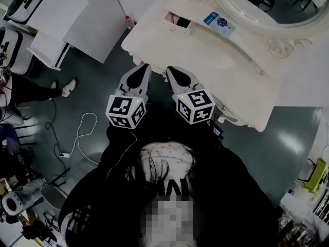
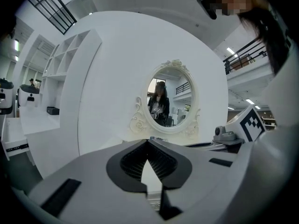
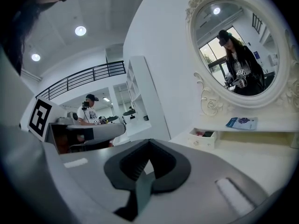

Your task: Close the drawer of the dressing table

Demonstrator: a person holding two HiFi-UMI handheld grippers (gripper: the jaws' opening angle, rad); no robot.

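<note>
The cream dressing table (image 1: 205, 60) stands ahead of me with its oval mirror (image 1: 267, 4) at the back. A small drawer (image 1: 177, 22) on the tabletop's back left stands pulled out, with red and dark items inside; the right gripper view shows this drawer (image 3: 204, 136) under the mirror (image 3: 238, 50). My left gripper (image 1: 145, 68) and right gripper (image 1: 171, 71) hover side by side at the table's near edge, both shut and holding nothing. In the gripper views the left gripper (image 2: 148, 143) and right gripper (image 3: 149, 143) have their tips touching.
A blue booklet (image 1: 218, 23) lies on the tabletop right of the drawer. A red-capped bottle (image 1: 128, 22) stands by the table's left corner. White desks (image 1: 56, 14) are at far left; a white cable (image 1: 82, 133) lies on the floor. Another person (image 3: 88, 108) stands behind.
</note>
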